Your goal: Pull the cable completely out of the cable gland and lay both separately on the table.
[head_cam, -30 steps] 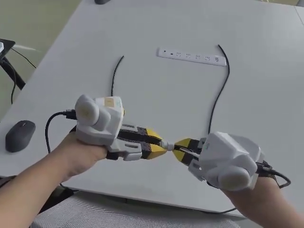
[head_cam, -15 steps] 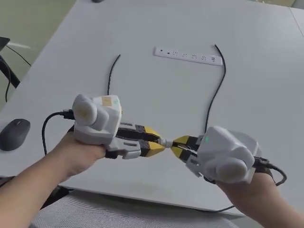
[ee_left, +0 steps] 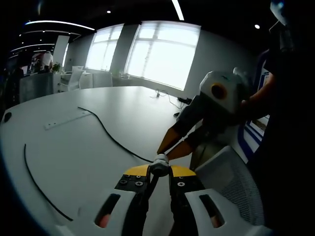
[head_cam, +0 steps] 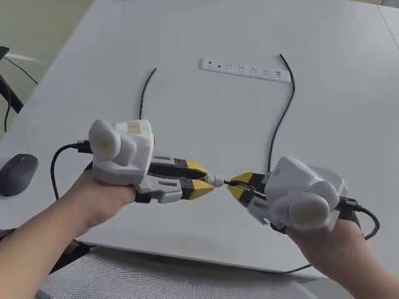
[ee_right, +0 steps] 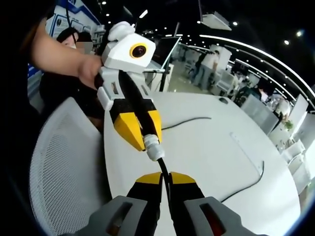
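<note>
White surface: below and ahead of the left hand-held gripper and right hand-held gripper; power strip and loose cords lie well beyond, mouse far outside the left one.
Cable: a short black stretch shows; its tail is hidden inside the right hand-held gripper, which is clenched on it.
Cable gland: clamped by the left hand-held gripper, long axis toward the right one.

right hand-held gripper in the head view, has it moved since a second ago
Yes, slightly. Against the power strip, the right hand-held gripper has drawn to the right, away from the cable gland, baring a short stretch of black cable.
</note>
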`<state>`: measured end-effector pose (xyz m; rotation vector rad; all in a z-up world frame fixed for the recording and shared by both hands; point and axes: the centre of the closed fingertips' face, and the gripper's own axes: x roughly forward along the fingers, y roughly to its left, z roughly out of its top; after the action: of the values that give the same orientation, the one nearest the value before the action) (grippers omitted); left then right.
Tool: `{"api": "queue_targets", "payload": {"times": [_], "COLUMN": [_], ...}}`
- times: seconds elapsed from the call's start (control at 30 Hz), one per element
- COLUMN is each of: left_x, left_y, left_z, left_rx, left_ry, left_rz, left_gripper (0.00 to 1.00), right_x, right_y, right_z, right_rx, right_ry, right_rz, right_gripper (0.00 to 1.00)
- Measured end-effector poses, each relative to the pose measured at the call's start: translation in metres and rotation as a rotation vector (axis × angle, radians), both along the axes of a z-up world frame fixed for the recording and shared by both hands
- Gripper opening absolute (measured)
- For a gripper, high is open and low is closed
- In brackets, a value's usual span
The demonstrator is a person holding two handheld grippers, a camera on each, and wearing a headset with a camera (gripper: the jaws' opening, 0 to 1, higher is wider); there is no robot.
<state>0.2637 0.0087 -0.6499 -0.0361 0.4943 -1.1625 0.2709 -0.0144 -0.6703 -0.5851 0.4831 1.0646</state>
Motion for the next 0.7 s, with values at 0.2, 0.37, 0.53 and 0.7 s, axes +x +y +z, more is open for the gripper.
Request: {"api": "queue_targets", "payload": {"times": [0.2,0.37,0.53,0.7], "left_x": [-0.001,0.000,-0.002,-0.004], "left_y": [-0.002,-0.002,-0.004,-0.006], "left_z": [-0.002,0.000,0.004,0.003], "left_rx": [0.005,-0.009,-0.023,-0.021], "left_ry": [-0.001,0.004,0.005,0.004], "left_rz": [-0.004,0.000,0.002,0.000], "left_gripper": [0.15,0.15,0.15,0.15], "right_x": [0.003,0.011,0.017,0.020], "right_y": [-0.010,-0.026,-0.037,-0.047], "right_z": [-0.009,-0.016,-0.026,-0.038], "right_rx": [-0.027,-0.029,-0.016,0.018], "right_ry": [-0.004,0.014,0.052,0.116], "right_rz": [-0.032,-0.099,-0.177,-0.267], "right_gripper": [0.00,0.00,0.00,0.00]}}
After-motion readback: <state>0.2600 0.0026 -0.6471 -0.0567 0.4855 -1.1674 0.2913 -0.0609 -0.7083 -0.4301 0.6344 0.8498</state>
